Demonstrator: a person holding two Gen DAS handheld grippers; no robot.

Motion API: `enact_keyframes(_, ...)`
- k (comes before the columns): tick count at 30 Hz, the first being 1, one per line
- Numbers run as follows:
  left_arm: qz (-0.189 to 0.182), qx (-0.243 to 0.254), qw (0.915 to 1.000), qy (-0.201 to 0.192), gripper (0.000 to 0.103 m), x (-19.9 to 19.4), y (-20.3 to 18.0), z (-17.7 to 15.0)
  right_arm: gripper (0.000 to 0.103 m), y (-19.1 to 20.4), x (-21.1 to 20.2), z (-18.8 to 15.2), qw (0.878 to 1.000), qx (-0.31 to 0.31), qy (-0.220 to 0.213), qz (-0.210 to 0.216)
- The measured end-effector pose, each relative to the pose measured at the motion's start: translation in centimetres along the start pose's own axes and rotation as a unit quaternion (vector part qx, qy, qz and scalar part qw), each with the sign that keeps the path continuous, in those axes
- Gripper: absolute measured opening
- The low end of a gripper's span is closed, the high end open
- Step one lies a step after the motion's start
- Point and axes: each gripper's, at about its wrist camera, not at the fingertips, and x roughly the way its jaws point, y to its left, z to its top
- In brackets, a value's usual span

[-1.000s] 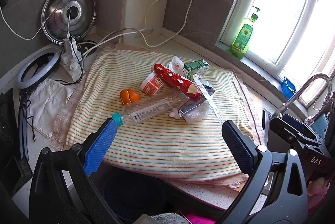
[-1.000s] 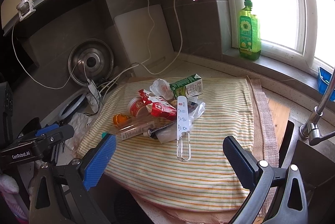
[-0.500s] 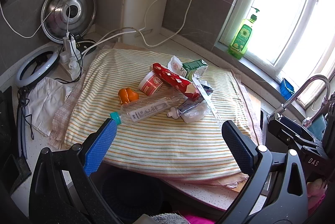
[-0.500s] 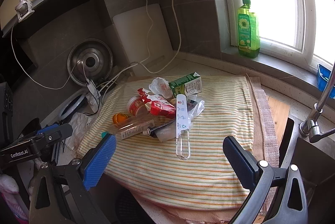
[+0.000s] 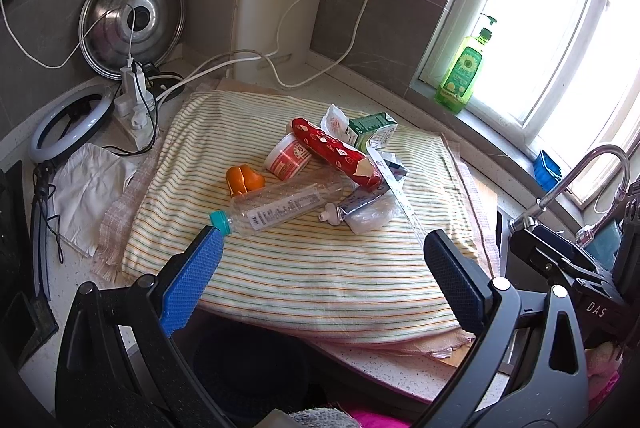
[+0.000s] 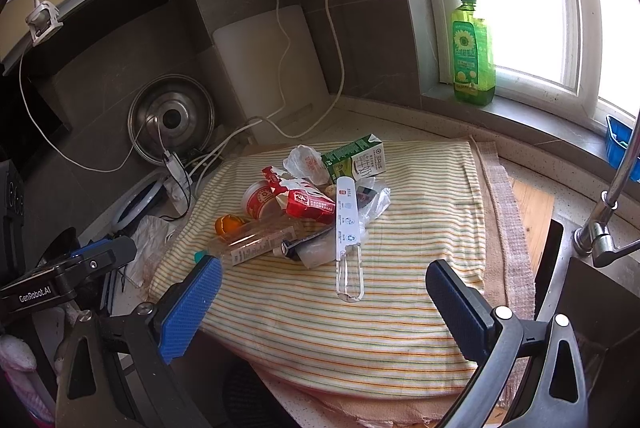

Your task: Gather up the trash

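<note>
A pile of trash lies on a striped cloth (image 5: 304, 268): a clear plastic bottle (image 5: 276, 206) with a teal cap, orange peel (image 5: 243, 180), a red-and-white cup (image 5: 287, 161), a red wrapper tube (image 5: 336, 156), a green milk carton (image 5: 372, 134), a squeezed tube (image 5: 352, 206) and a long white plastic package (image 6: 347, 224). My left gripper (image 5: 320, 280) is open and empty, short of the bottle. My right gripper (image 6: 324, 302) is open and empty, short of the white package.
A dark bin (image 5: 248, 368) sits below the counter's front edge. A pot lid (image 5: 132, 18), ring light (image 5: 72, 128), chargers and cables lie at the left. A faucet (image 6: 612, 196) and sink are at the right. A green soap bottle (image 6: 472, 44) stands on the sill.
Both grippers have drifted slightly; the trash pile sits a little higher in both views. Nothing was grasped or moved on the cloth.
</note>
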Motion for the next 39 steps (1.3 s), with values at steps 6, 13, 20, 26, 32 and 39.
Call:
enact_keyframes(6, -0.002, -0.001, 1.0000, 0.000, 0.102, -0.1, -0.1, -0.1, 0.103, 0.0, 0.1, 0.0, 1.000, 0.000, 0.001, 0.000)
enact_keyframes(13, -0.001, -0.003, 1.0000, 0.002, 0.102, 0.0, -0.1, -0.3, 0.103, 0.2, 0.4, -0.1, 1.000, 0.000, 0.002, 0.000)
enact_keyframes(20, 0.000, -0.003, 1.0000, 0.002, 0.102, 0.1, 0.1, -0.5, 0.103, 0.3, 1.0, 0.4, 1.000, 0.001, 0.004, 0.011)
enact_keyframes(26, 0.012, -0.001, 0.9999, 0.008, 0.102, 0.5, 0.6, -1.1, 0.103, 0.0, 1.8, 0.6, 1.000, -0.003, 0.009, 0.010)
enact_keyframes(32, 0.025, -0.011, 0.9986, 0.045, 0.102, 2.4, 3.0, -0.9, 0.103, -1.7, 3.1, 0.7, 1.000, 0.009, 0.027, 0.001)
enact_keyframes(39, 0.030, -0.014, 0.9965, 0.077, 0.100, 5.7, 6.2, -0.5, 0.099, -4.8, 5.1, 0.5, 0.998, 0.035, 0.041, 0.012)
